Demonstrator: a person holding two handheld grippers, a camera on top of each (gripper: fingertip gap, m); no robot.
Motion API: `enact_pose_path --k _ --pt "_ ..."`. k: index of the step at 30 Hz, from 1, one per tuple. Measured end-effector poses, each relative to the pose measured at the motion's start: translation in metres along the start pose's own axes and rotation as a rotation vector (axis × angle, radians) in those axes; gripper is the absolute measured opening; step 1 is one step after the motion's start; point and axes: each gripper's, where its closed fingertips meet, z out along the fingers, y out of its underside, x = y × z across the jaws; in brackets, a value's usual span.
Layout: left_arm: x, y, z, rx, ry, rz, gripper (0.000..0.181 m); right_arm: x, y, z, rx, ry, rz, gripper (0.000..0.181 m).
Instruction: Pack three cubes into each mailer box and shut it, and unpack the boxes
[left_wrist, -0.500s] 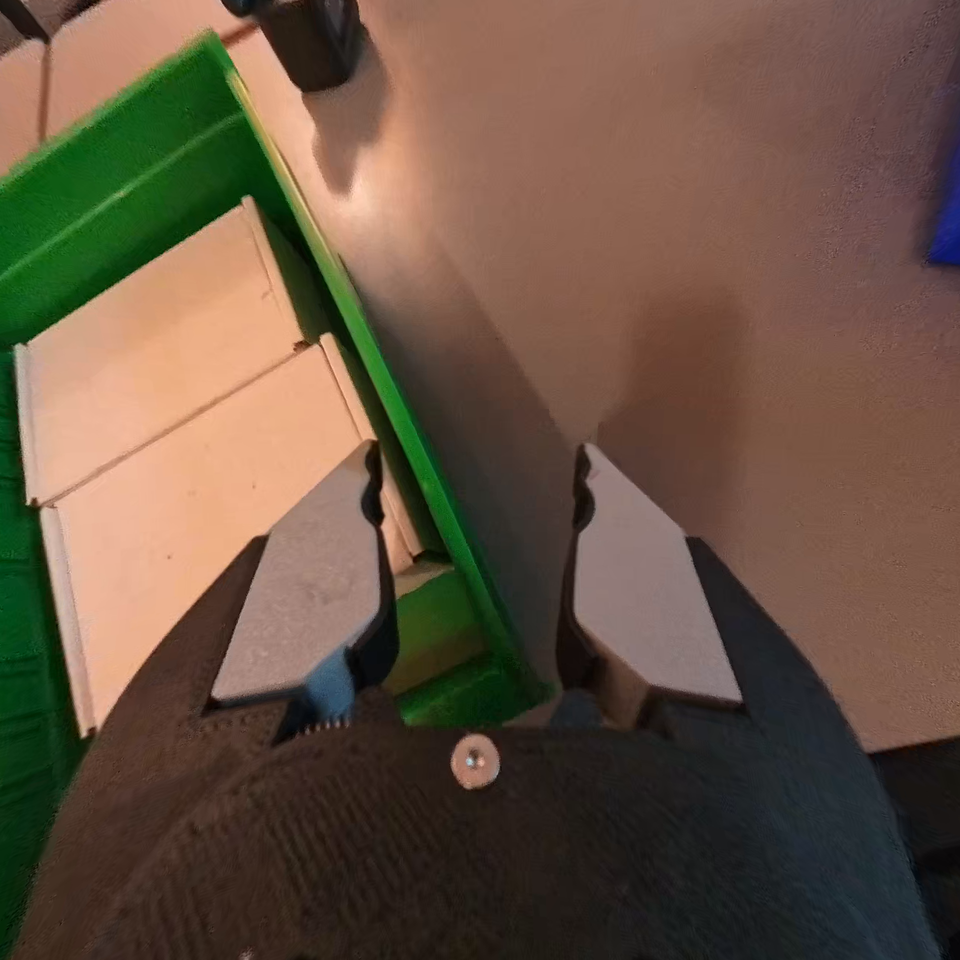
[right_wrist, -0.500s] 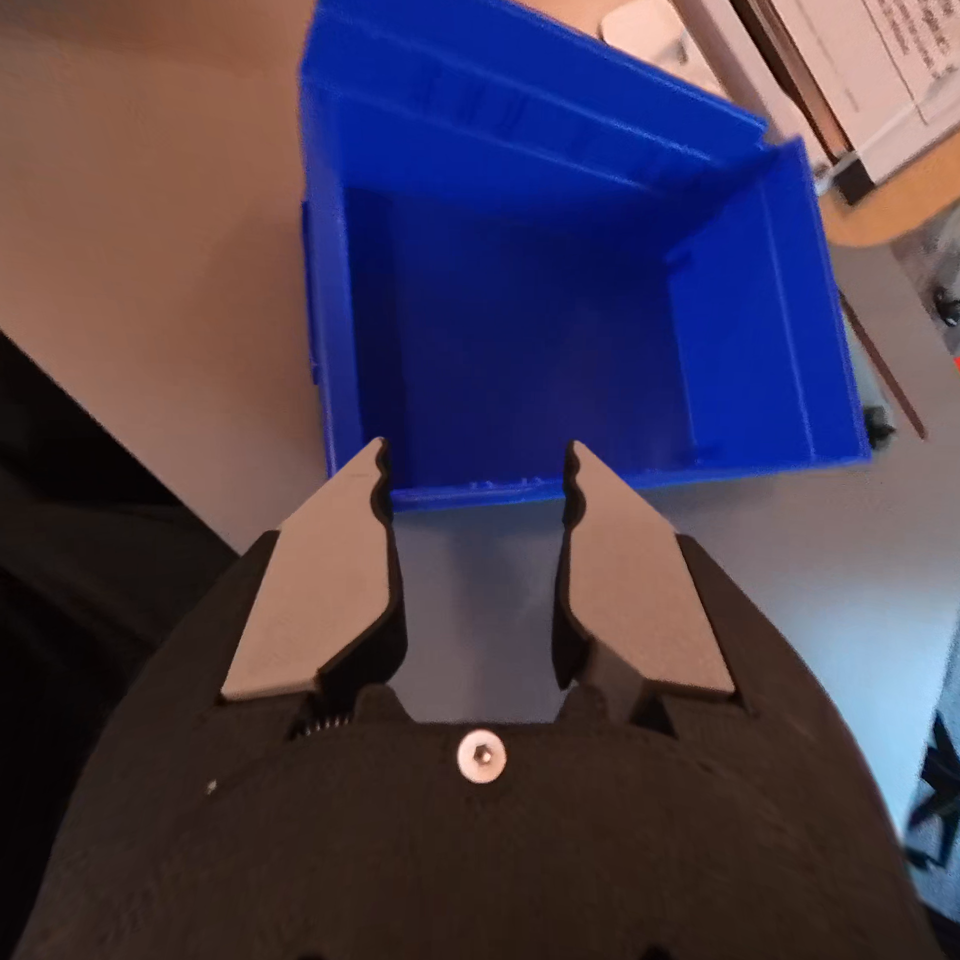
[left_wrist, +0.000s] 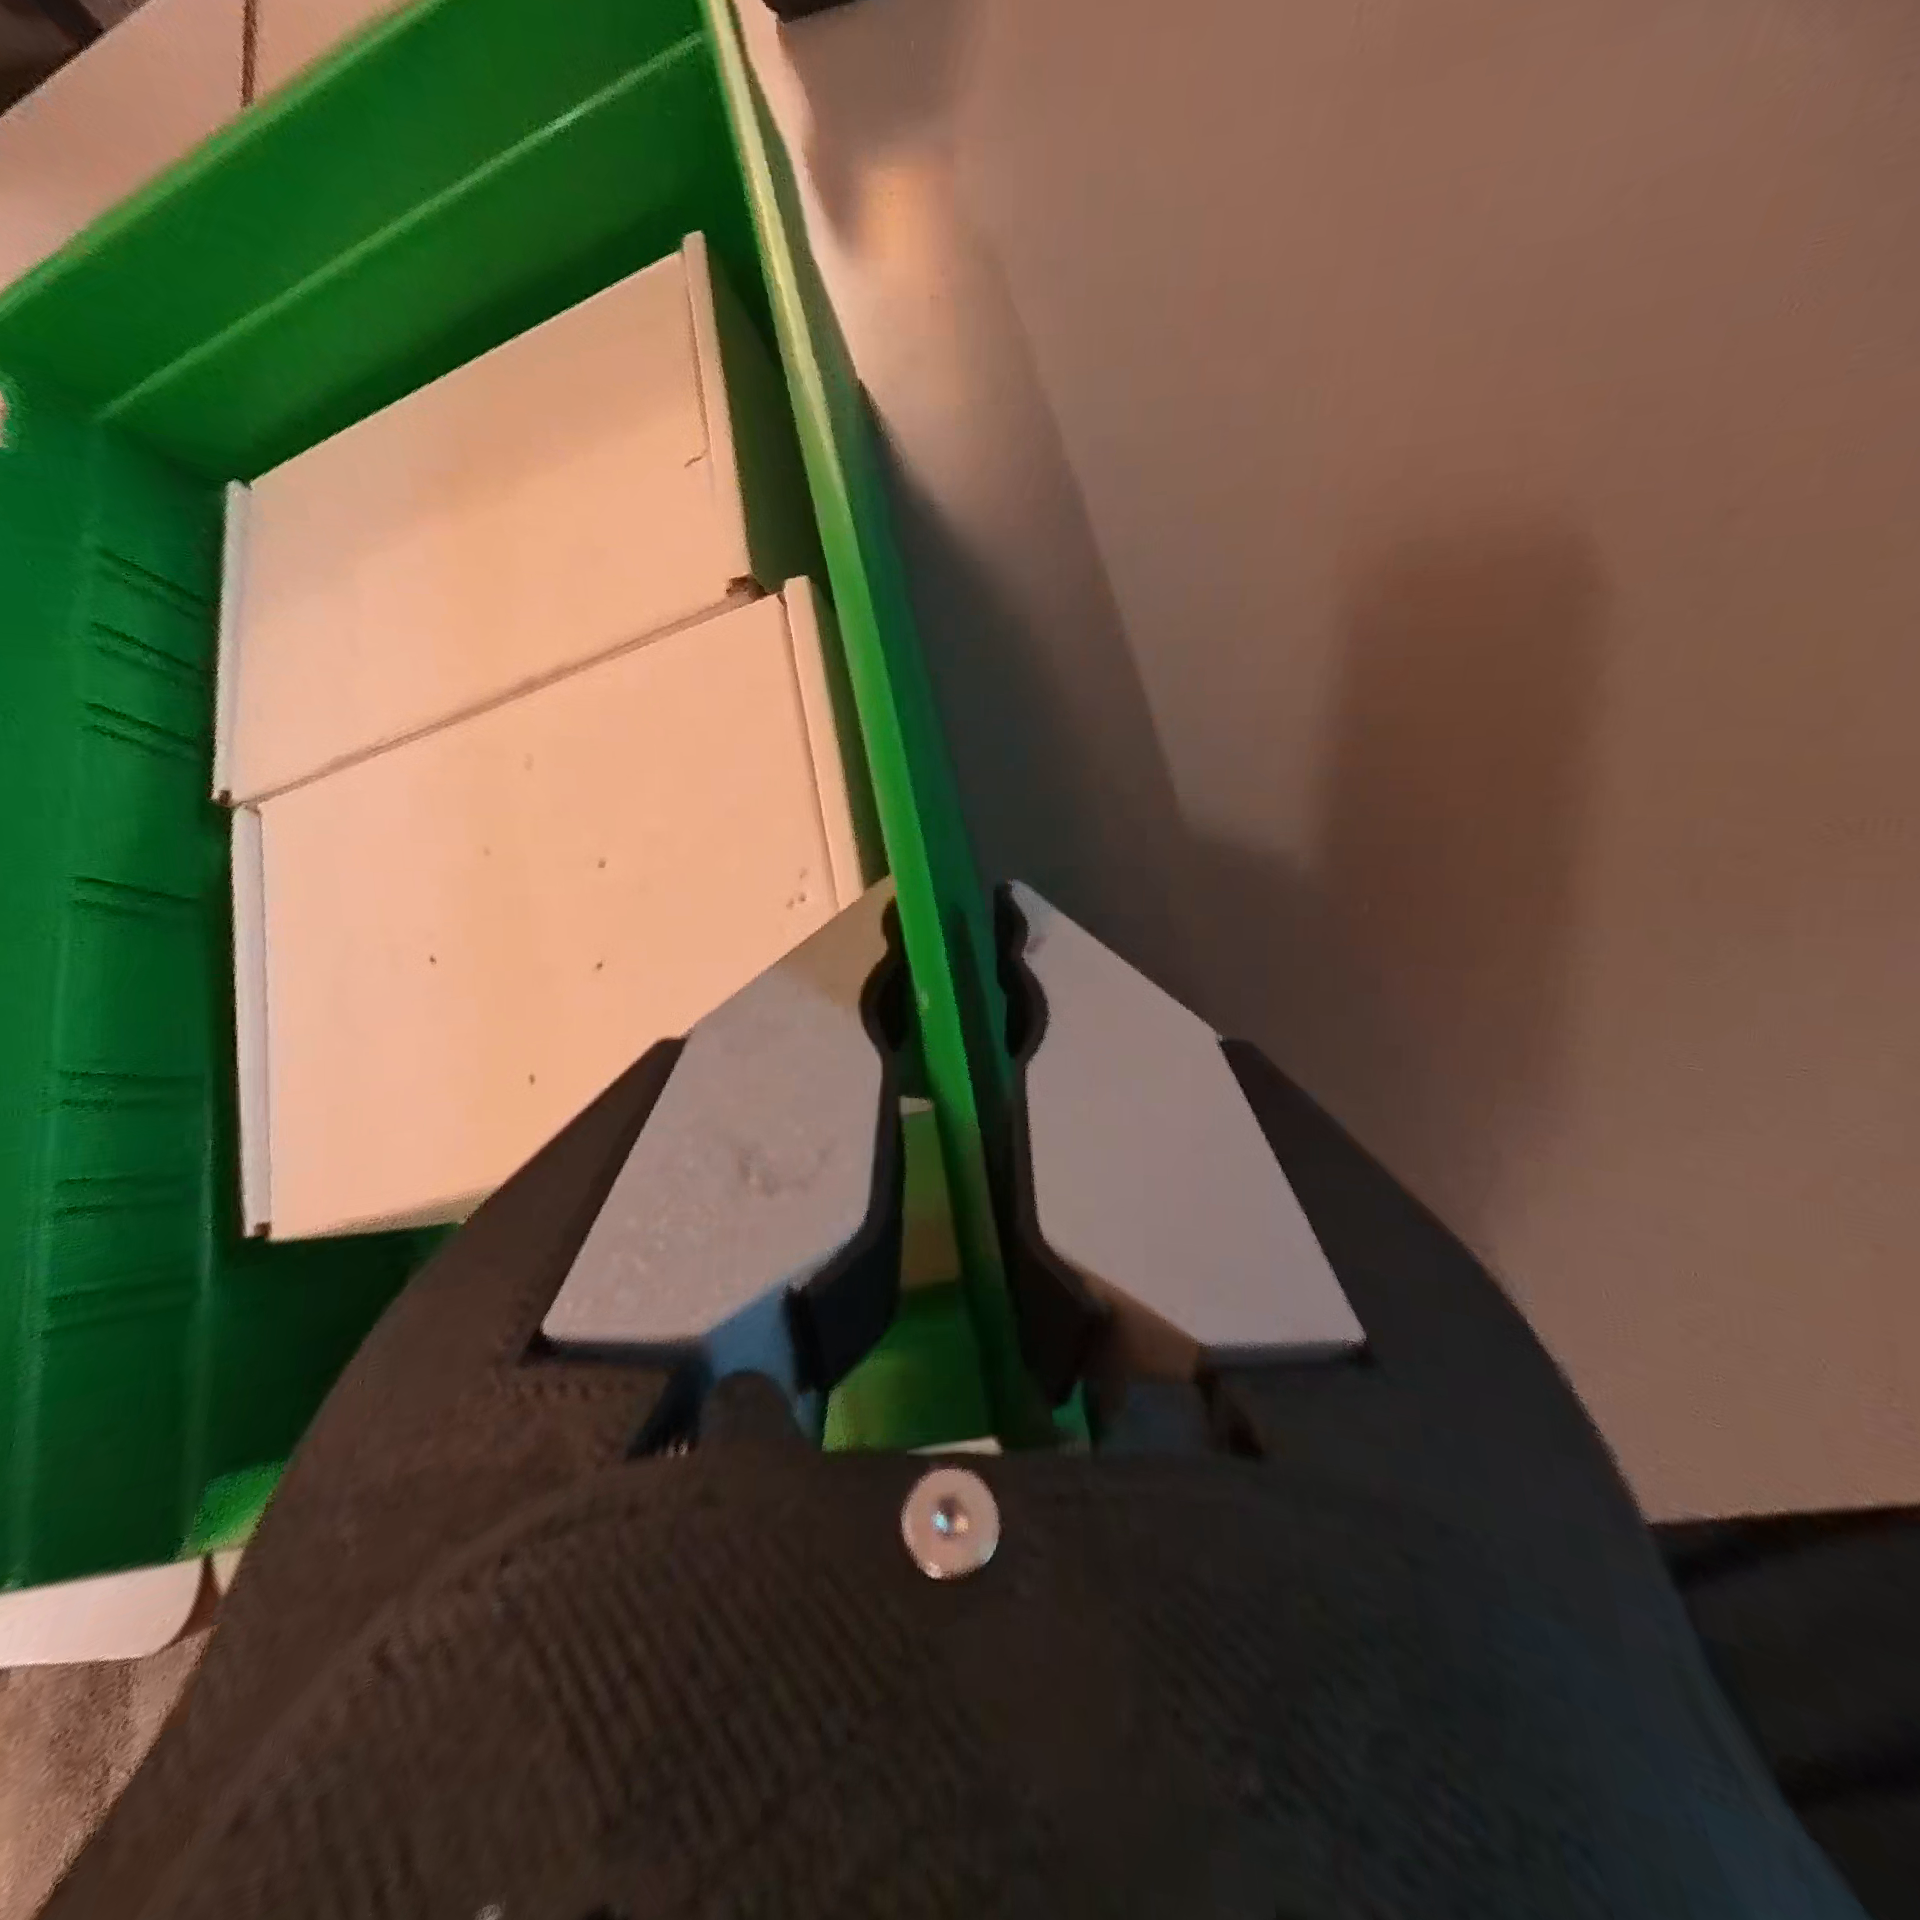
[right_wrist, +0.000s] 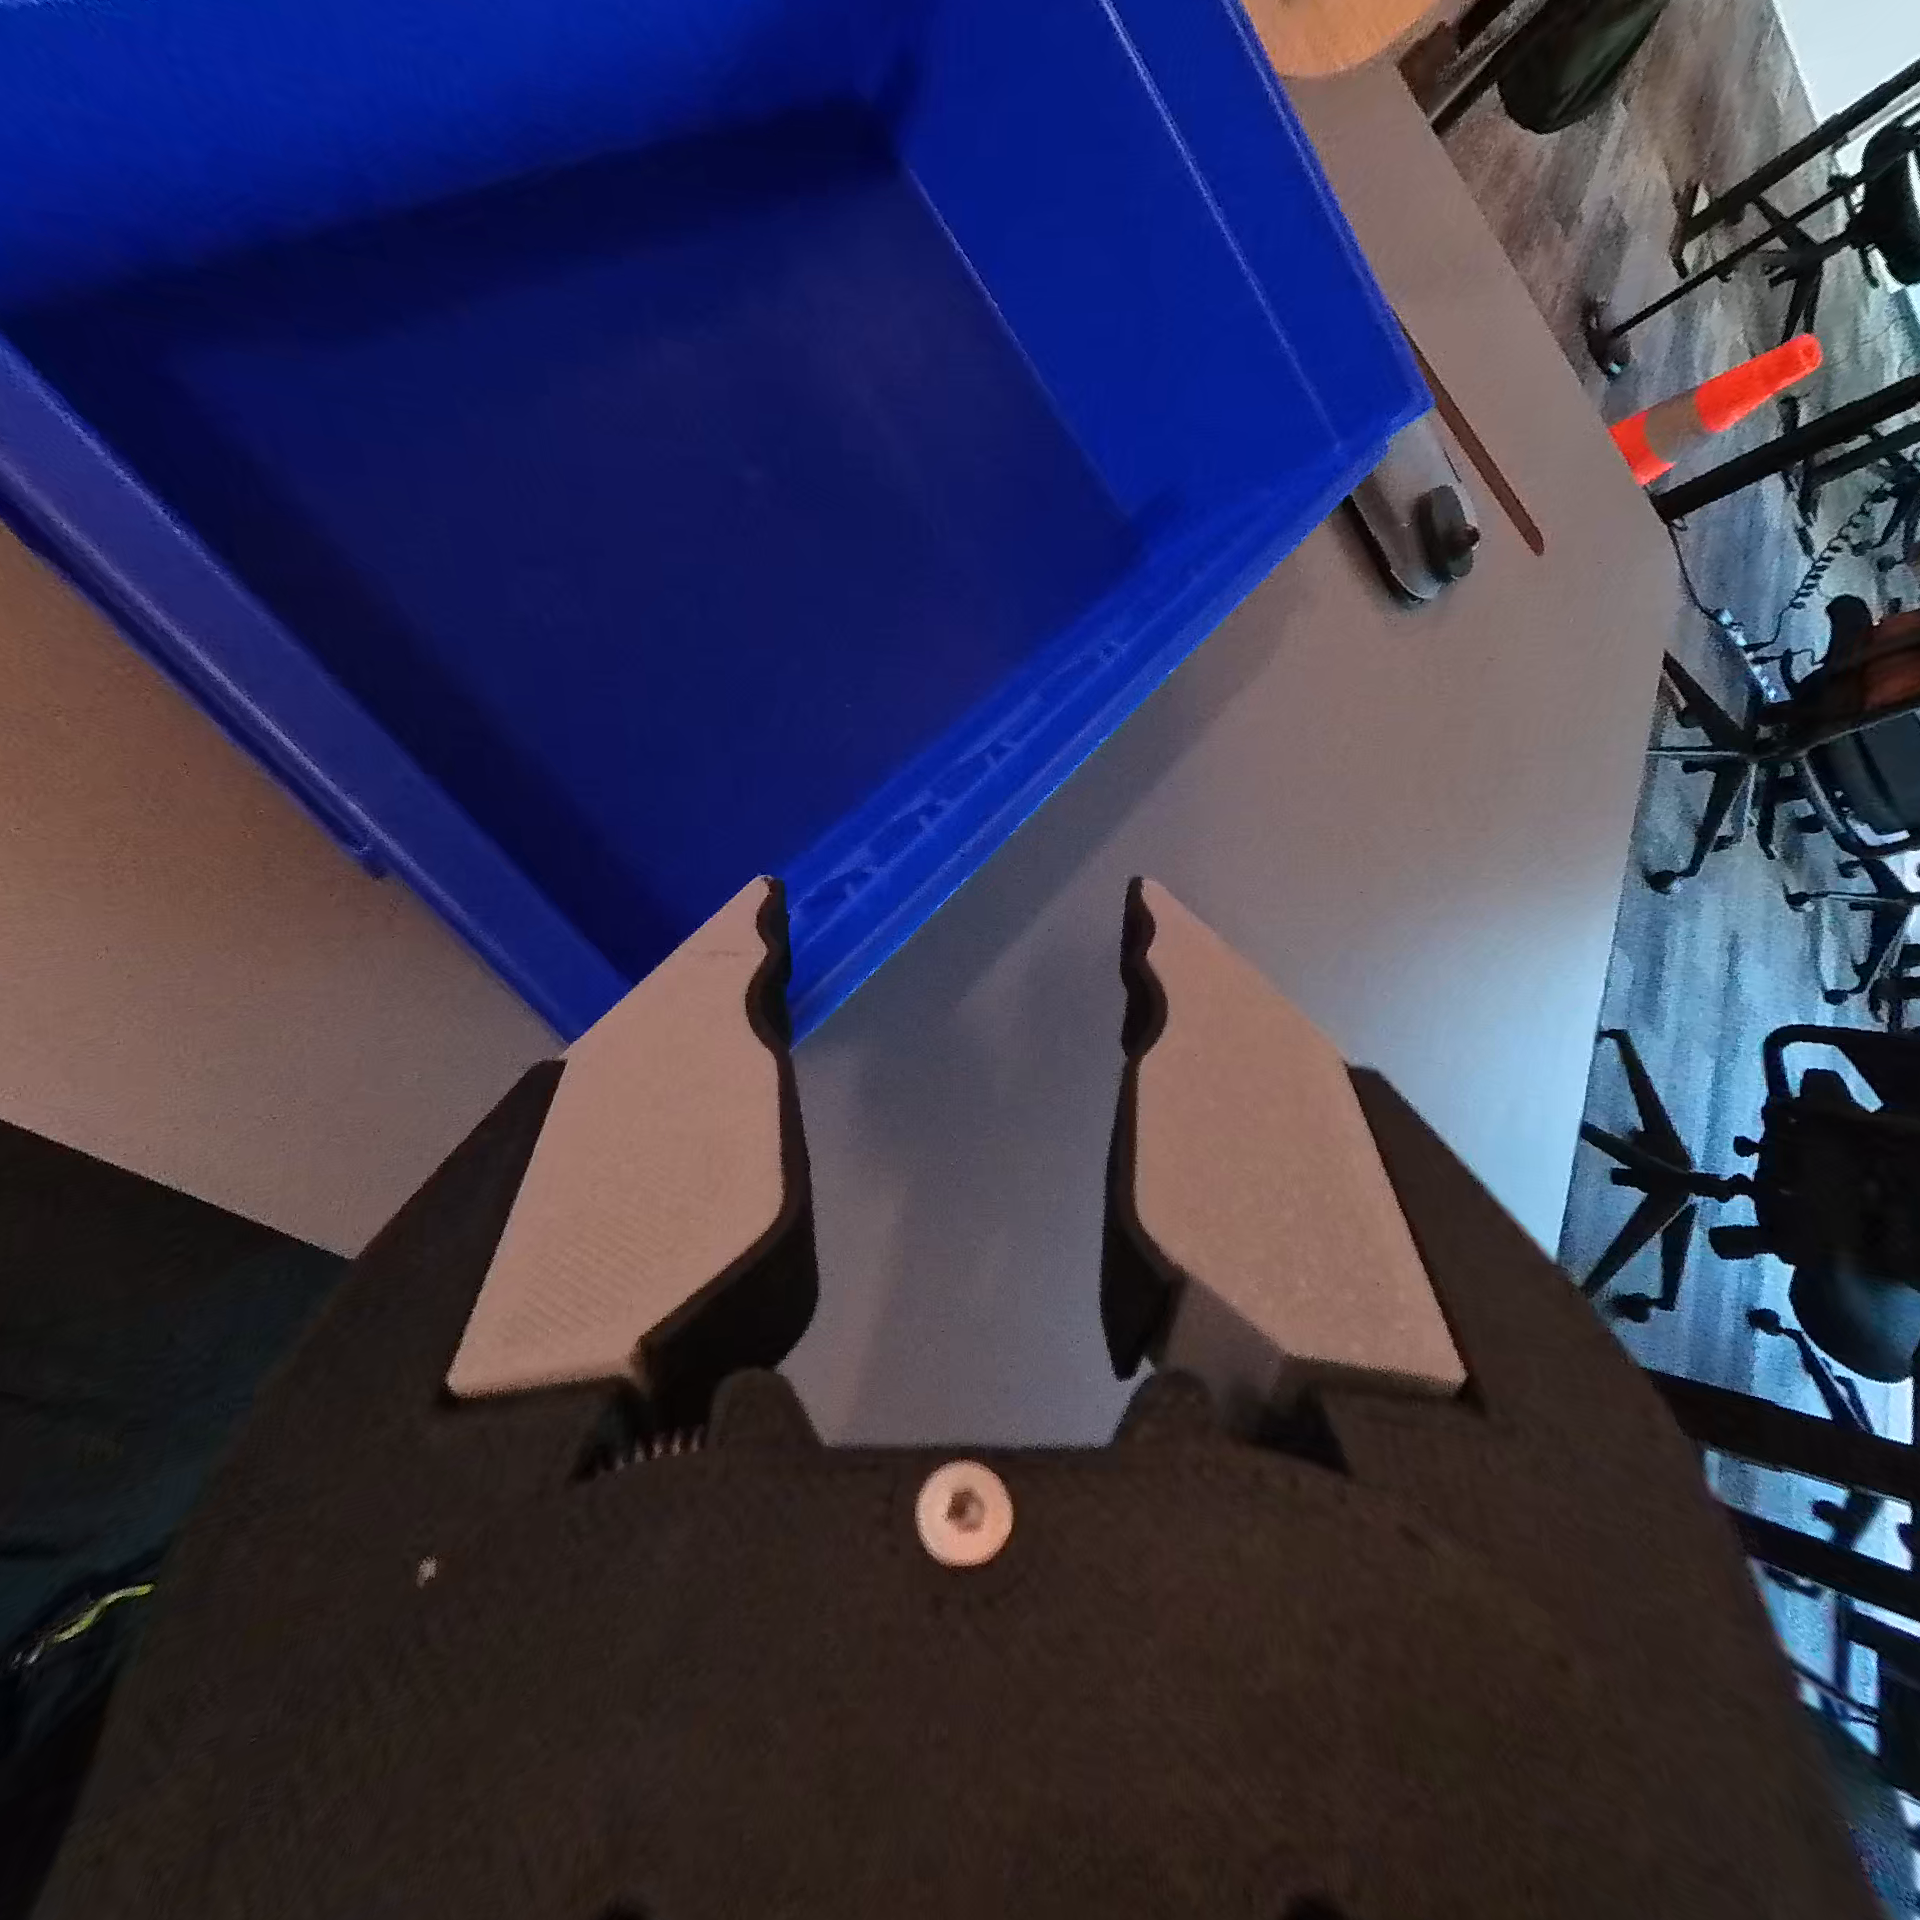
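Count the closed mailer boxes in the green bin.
2: far mailer box against the green bin back wall, near mailer box right in front, touching. The left gripper may hide more.

Warm dim light, slight motion blur

Your left gripper (left_wrist: 940, 977) straddles the right wall of the bin (left_wrist: 821, 540), one finger inside it and one outside over the table (left_wrist: 1403, 520), and within that bin two closed mailer boxes lie flat side by side, the near box (left_wrist: 520, 956) just left of your inner finger and the far box (left_wrist: 478, 540) touching it behind. Your right gripper (right_wrist: 951, 966) sits over the table (right_wrist: 1299, 831) at the near corner of the second bin (right_wrist: 1039, 821), with that bin stretching ahead and to the left and your left finger overlapping its near rim. Beyond the table's right edge, chairs (right_wrist: 1766, 790) and a cone (right_wrist: 1714, 405) stand on the floor.
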Motion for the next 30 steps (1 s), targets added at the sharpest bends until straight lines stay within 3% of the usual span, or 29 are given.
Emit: enact_pose_path --k 8,15,18,19,20,22,26,28,30 --pt "-0.005 -0.012 -0.015 0.054 -0.030 -0.002 0.034 0.006 0.003 0.002 -0.006 0.009 0.017 0.062" --pt "0.013 -0.032 -0.029 0.120 -0.020 0.026 0.048 0.015 0.000 -0.008 0.009 0.055 0.041 0.056" --pt "0.029 -0.042 -0.031 0.137 -0.029 0.050 0.075 0.002 -0.028 -0.029 0.139 0.016 0.077 0.052" --pt "0.035 -0.045 -0.032 0.147 -0.026 0.069 0.069 -0.013 -0.045 -0.038 0.213 -0.039 0.094 0.050" --pt "0.039 -0.049 -0.032 0.160 -0.032 0.082 0.075 -0.034 -0.063 -0.046 0.288 -0.113 0.099 0.050" --pt "0.047 -0.053 -0.034 0.172 -0.024 0.101 0.071 -0.080 -0.094 -0.057 0.388 -0.235 0.055 0.052" --pt "0.058 -0.054 -0.034 0.176 0.011 0.100 0.067 -0.112 -0.134 -0.037 0.401 -0.125 0.005 0.071" --pt "0.058 -0.054 -0.034 0.177 0.013 0.094 0.068 -0.130 -0.150 -0.021 0.395 -0.192 0.072 0.084" --pt "0.059 -0.054 -0.035 0.181 0.026 0.088 0.068 -0.139 -0.161 -0.002 0.374 -0.206 0.096 0.085"
